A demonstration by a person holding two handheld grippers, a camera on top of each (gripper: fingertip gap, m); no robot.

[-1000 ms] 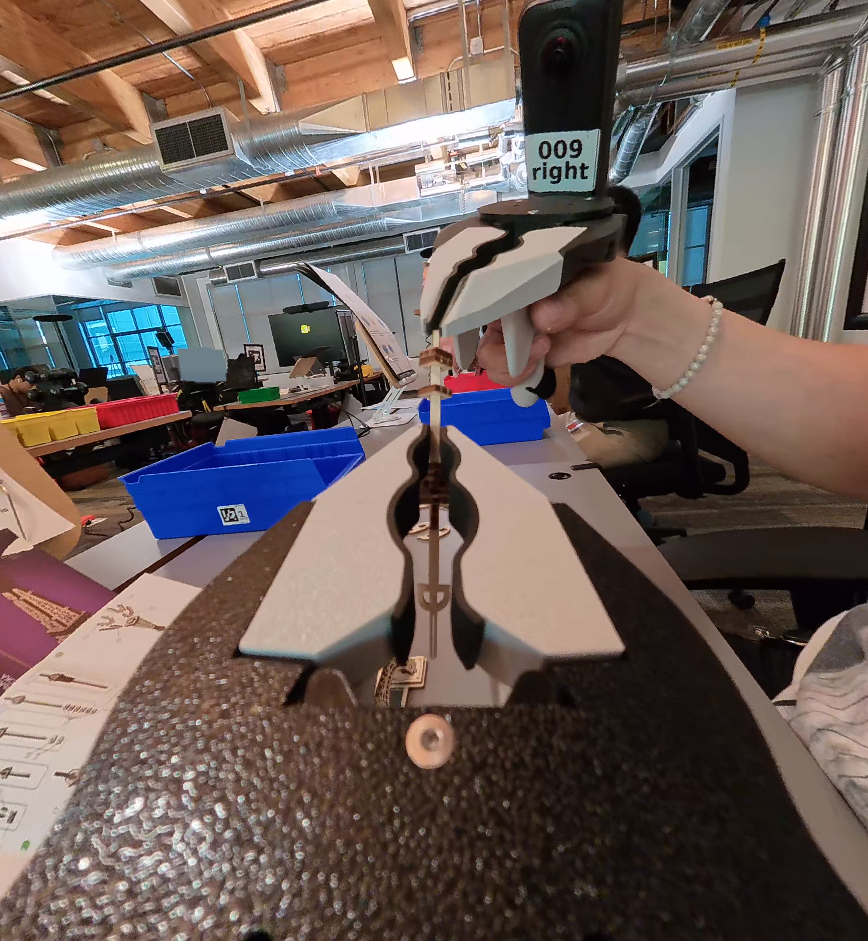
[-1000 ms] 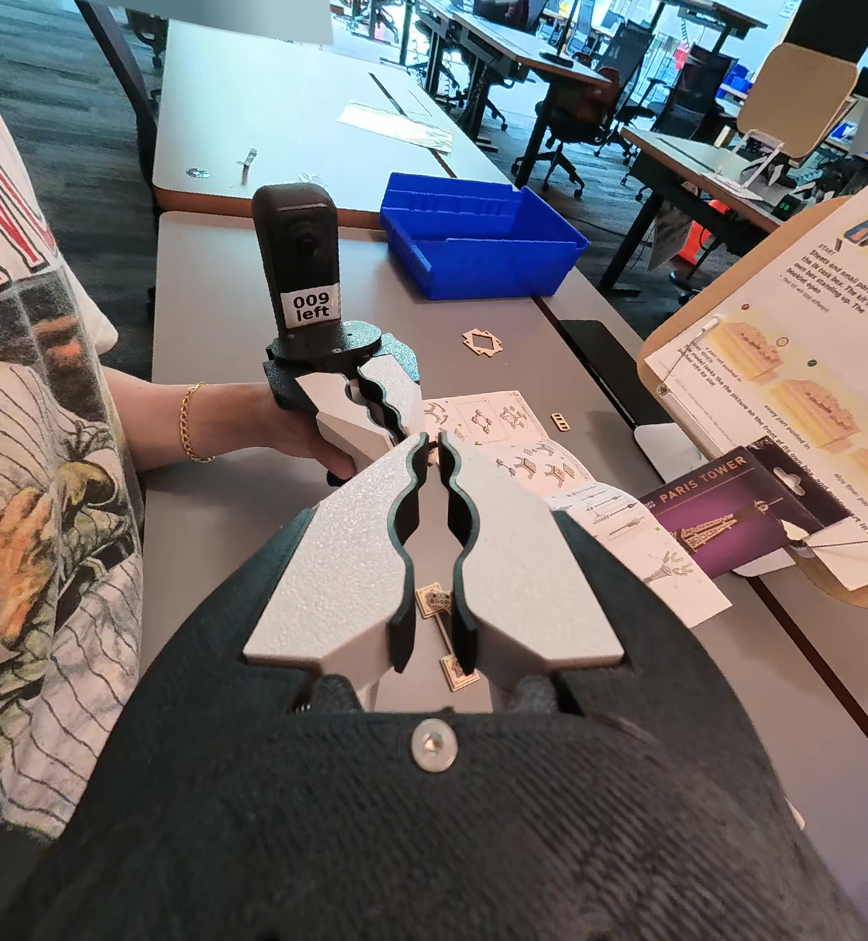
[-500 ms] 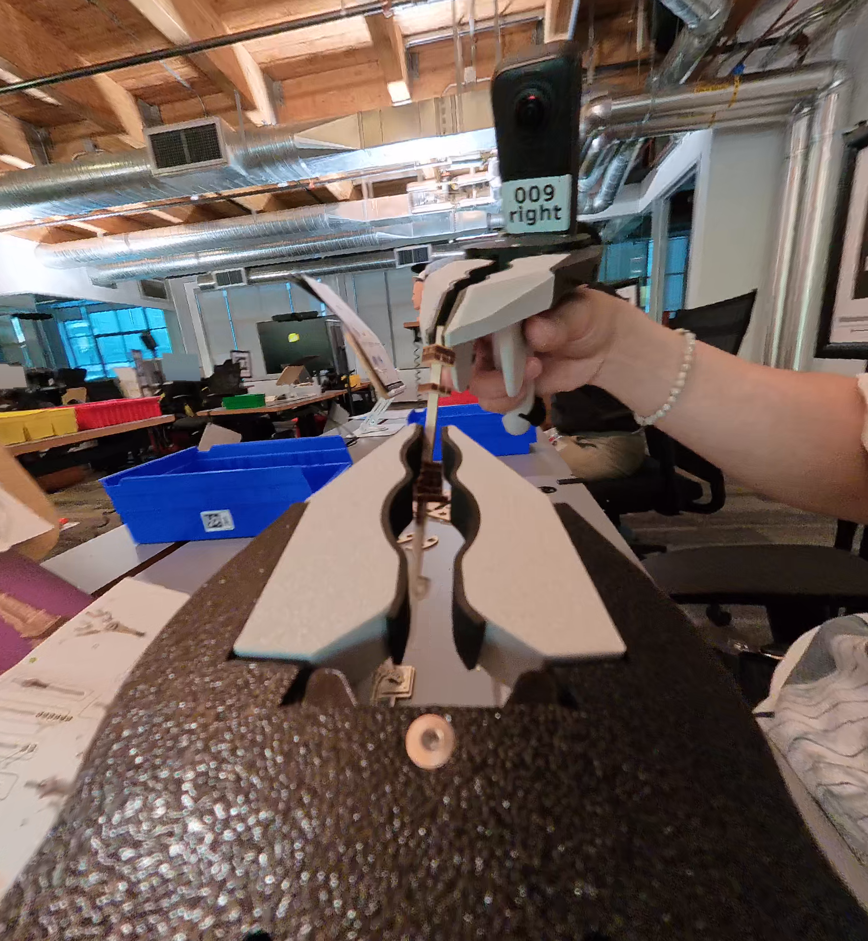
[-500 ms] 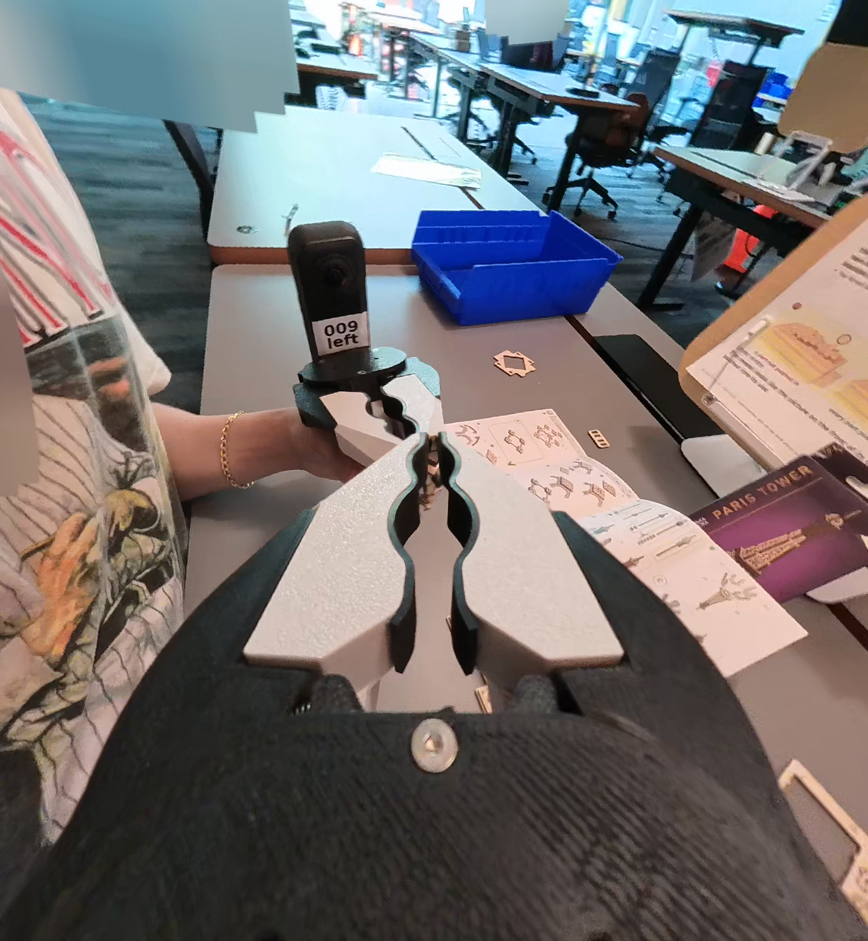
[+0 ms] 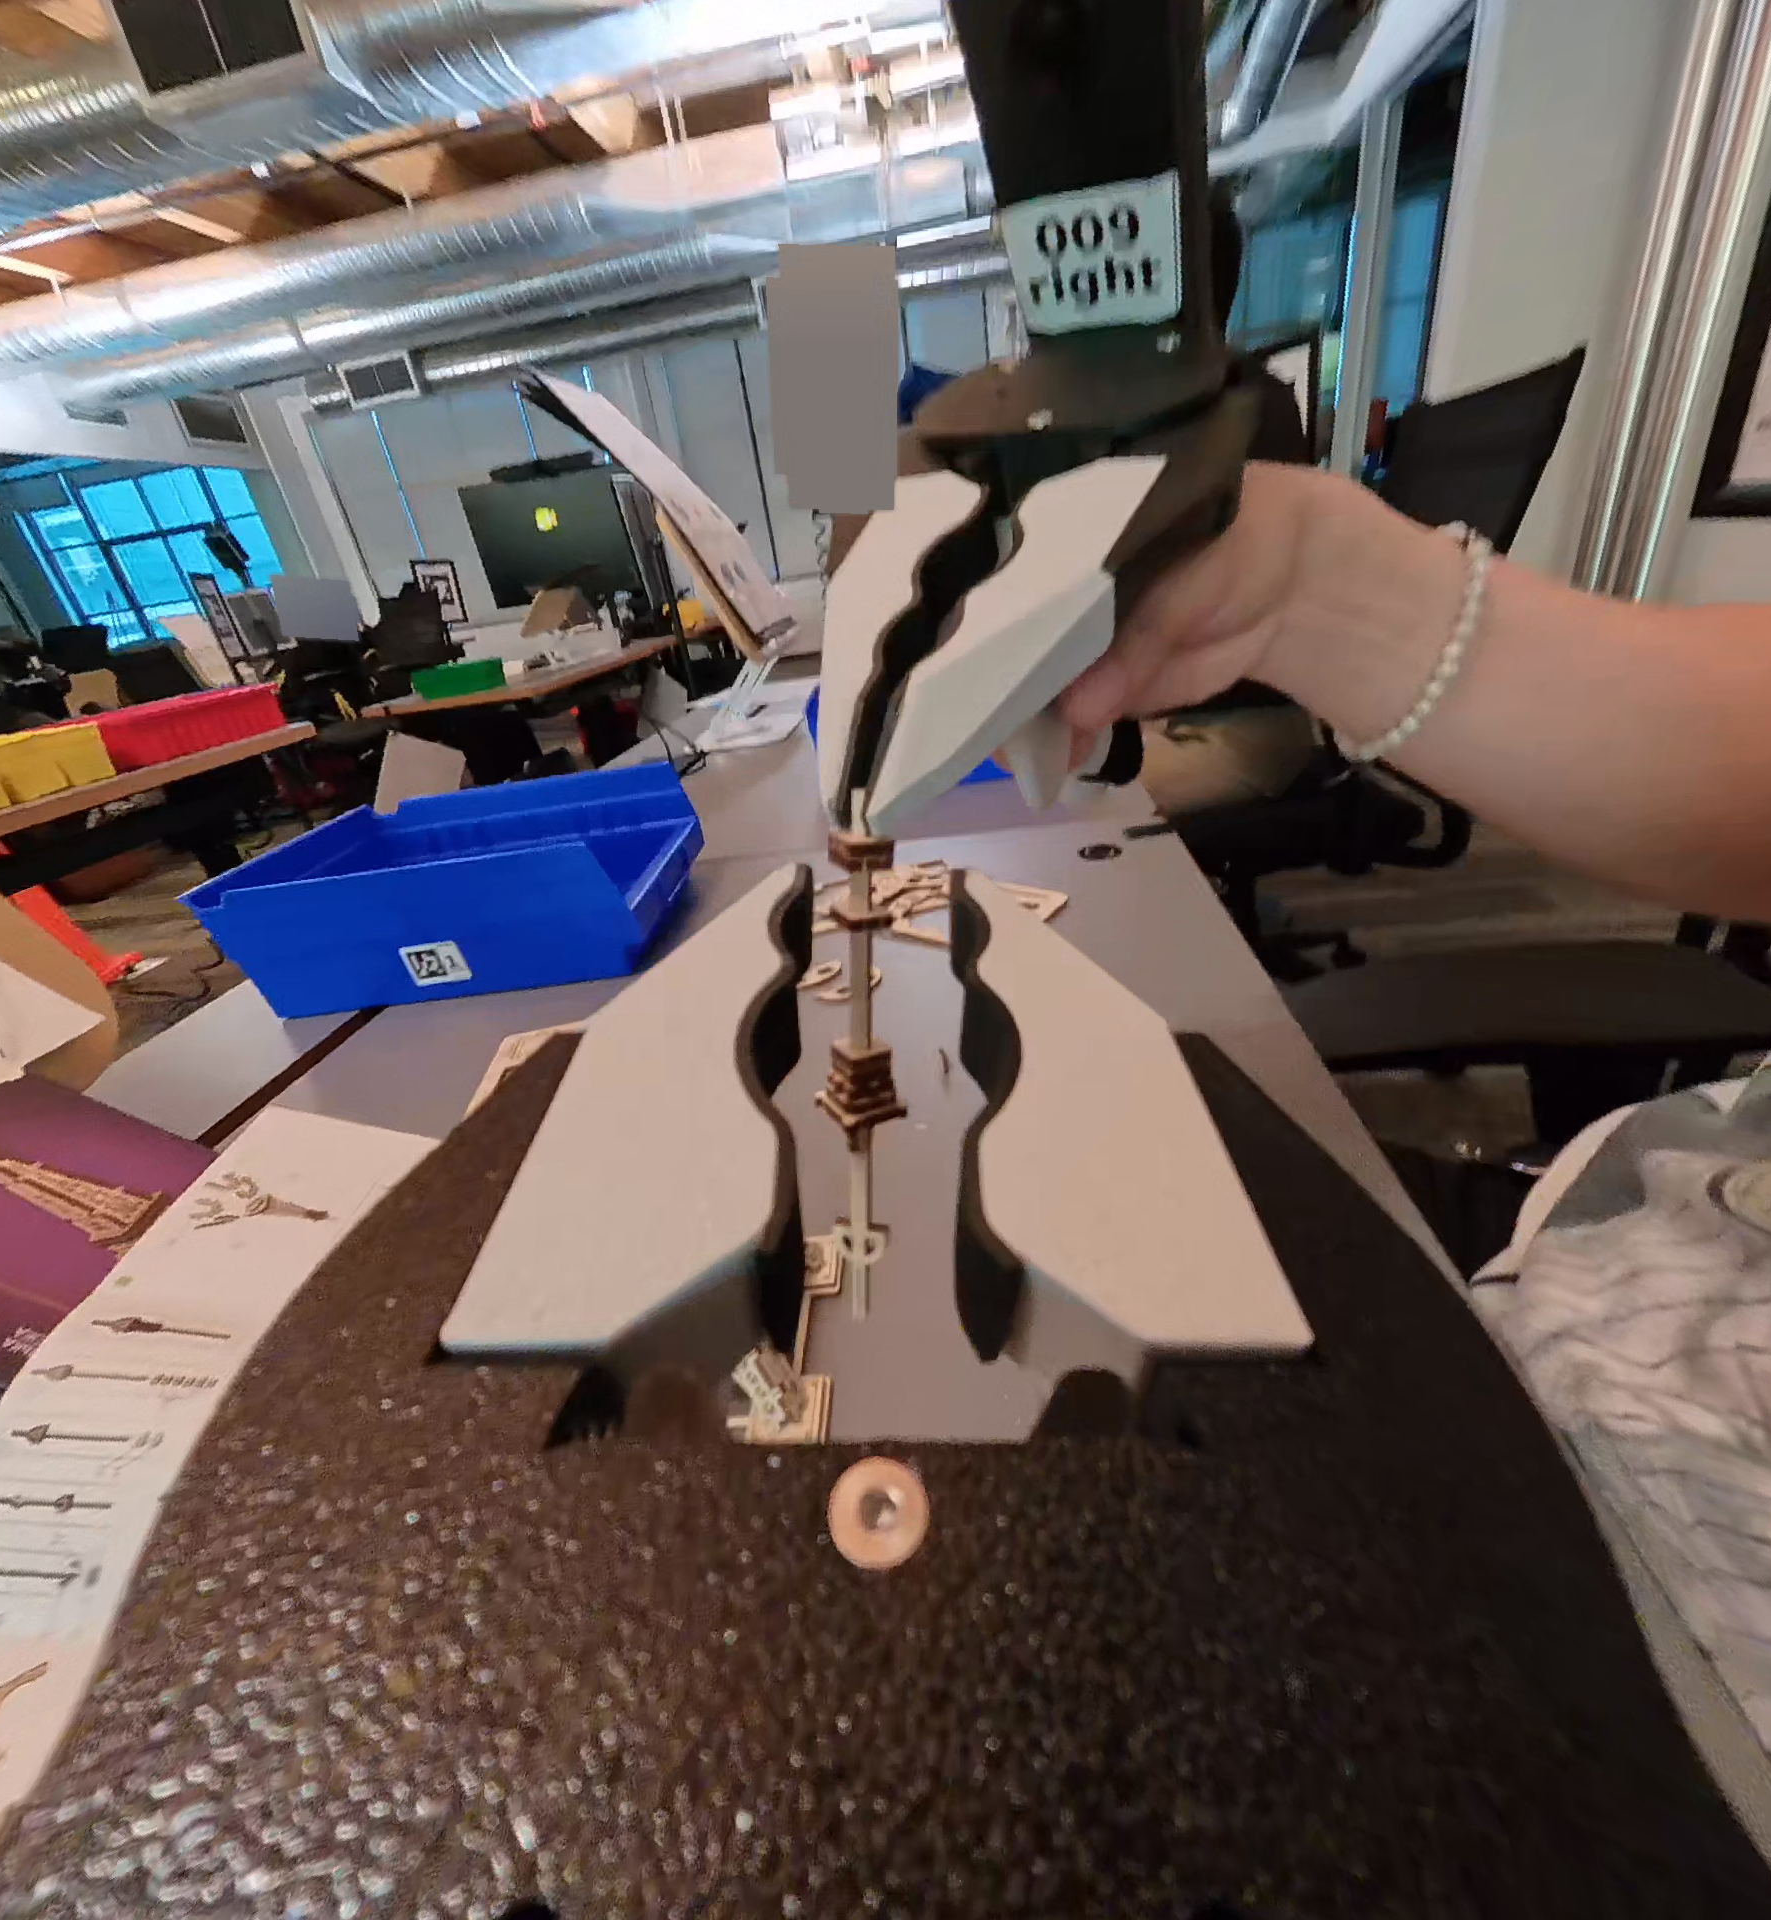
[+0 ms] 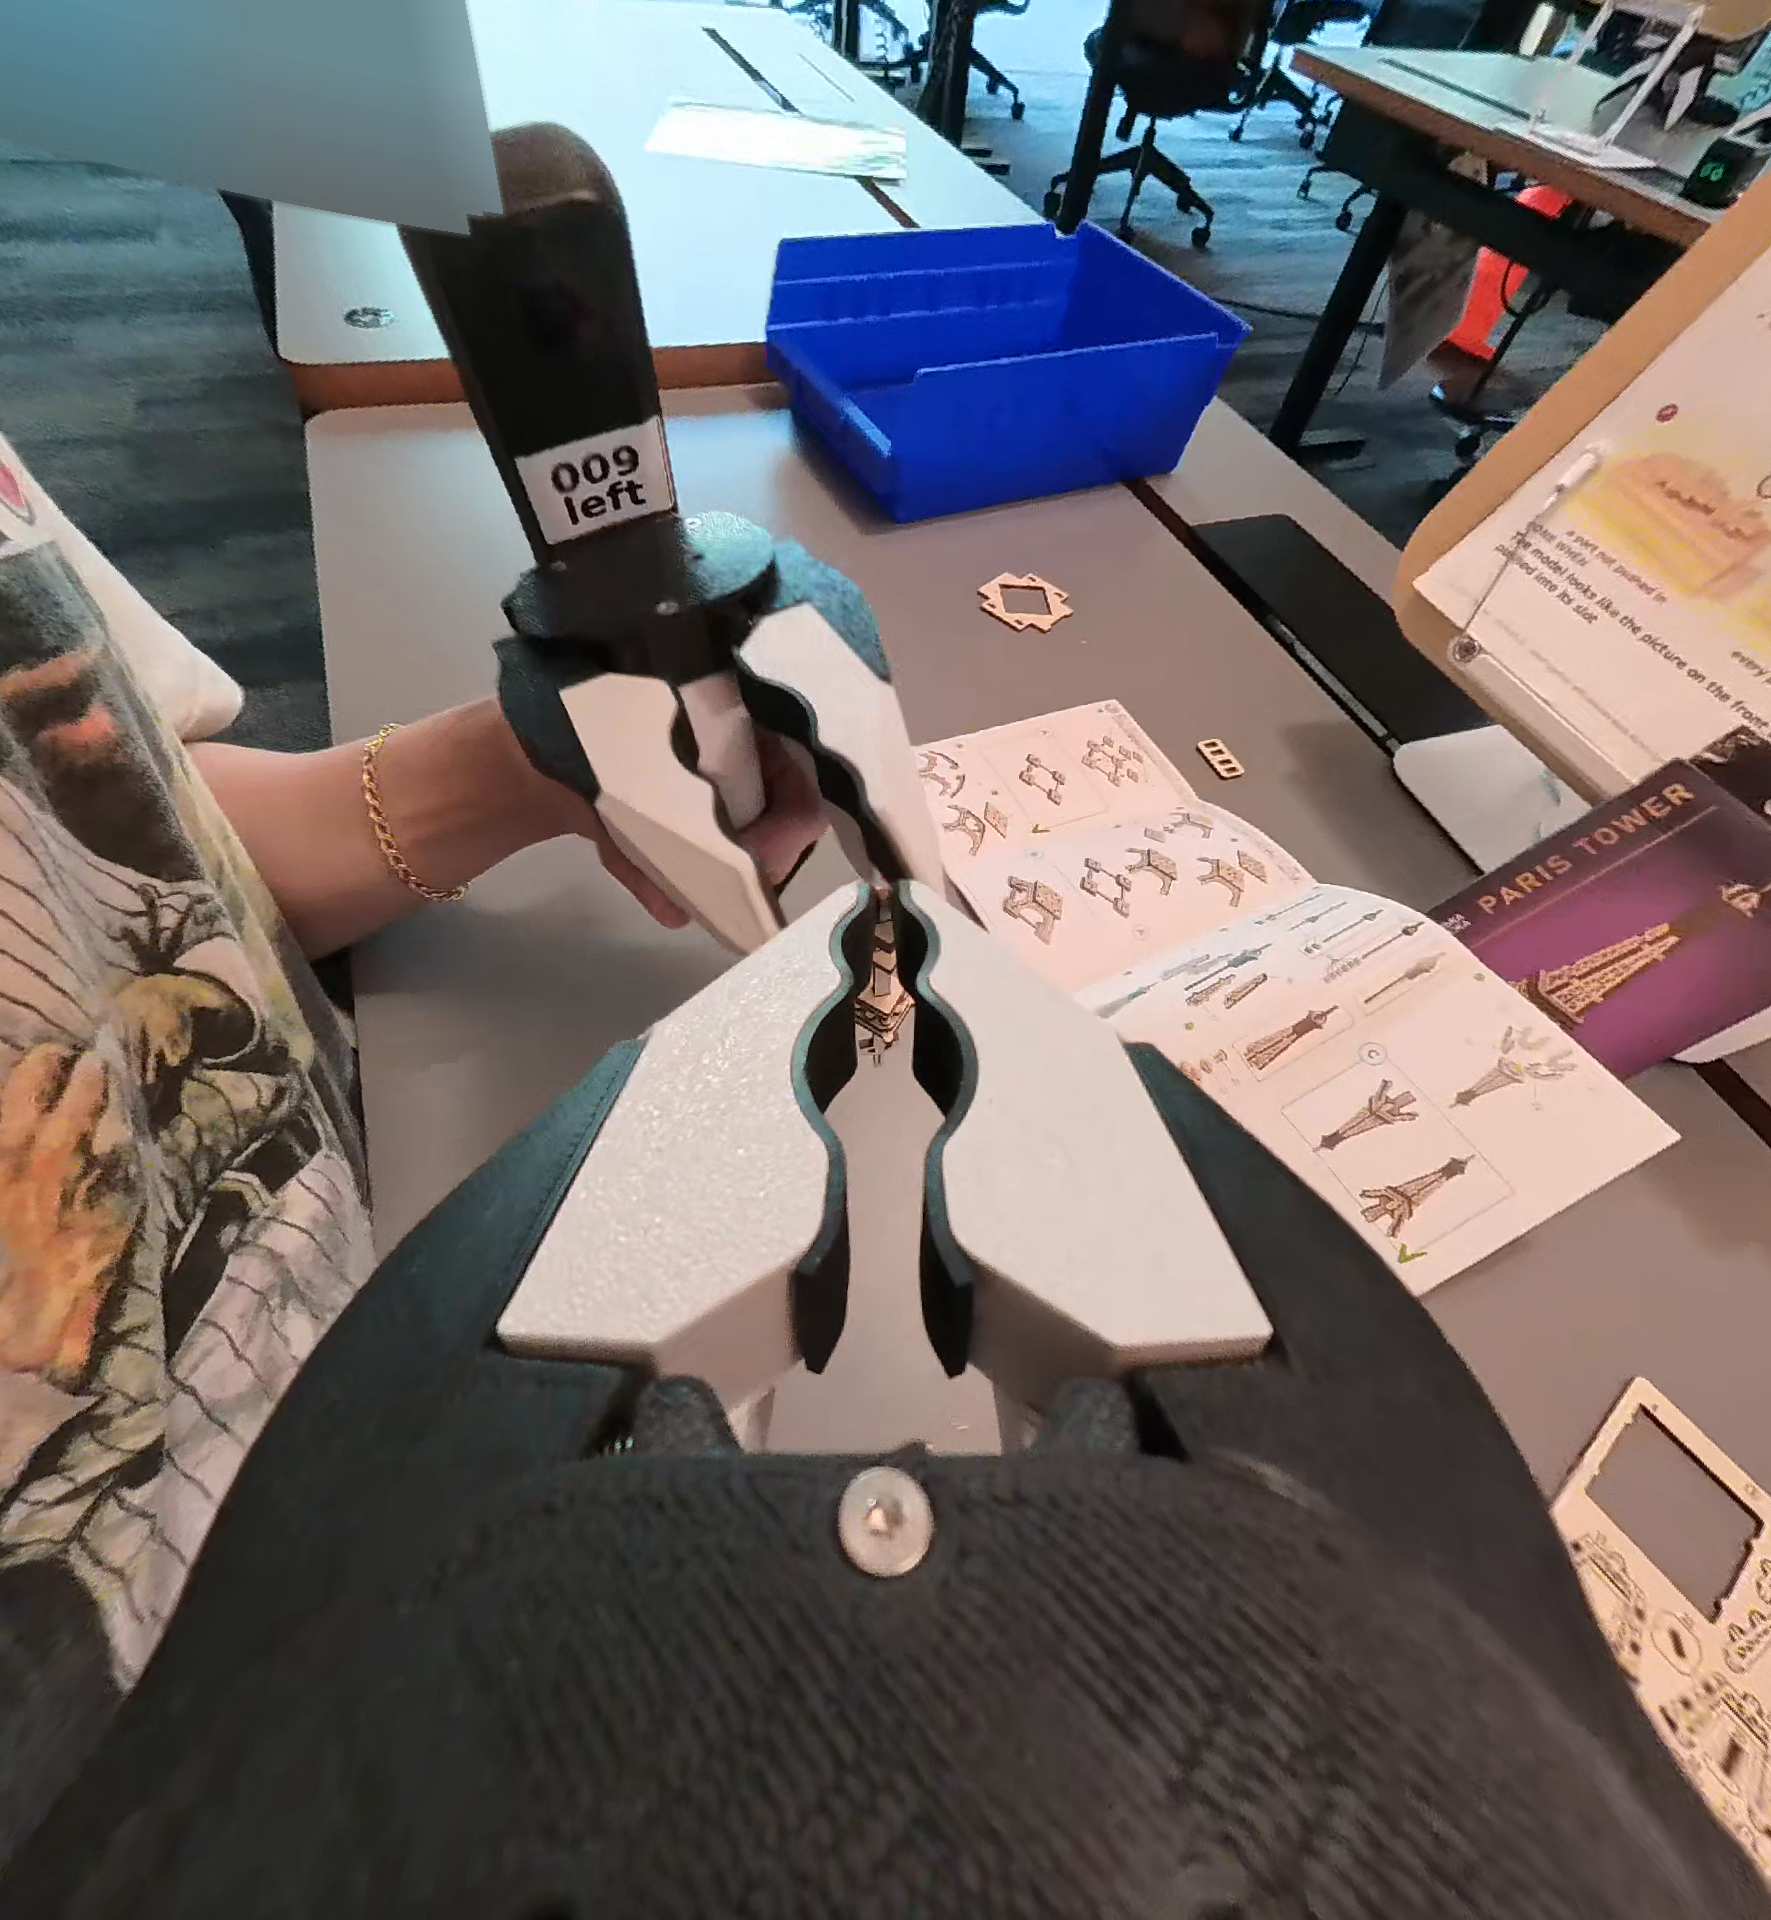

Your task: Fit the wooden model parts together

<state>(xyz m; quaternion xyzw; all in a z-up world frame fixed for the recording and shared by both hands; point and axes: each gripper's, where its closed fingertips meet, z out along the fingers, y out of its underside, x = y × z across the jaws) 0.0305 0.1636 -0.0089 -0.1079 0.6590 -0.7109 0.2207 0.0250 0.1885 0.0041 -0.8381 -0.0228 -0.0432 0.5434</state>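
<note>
One wooden spire (image 5: 863, 997): thin, stacked collars | right hand-held gripper (image 5: 853, 812) pinches its tip | left hand-held gripper (image 5: 870, 914) spread

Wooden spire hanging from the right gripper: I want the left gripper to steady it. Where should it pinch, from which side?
Probably the bare shaft just above the stacked block, coming from below along the wooden spire, which the open left gripper straddles. The strip shows edge-on, so the pads would meet its flat faces; the right gripper holds the top.
</note>
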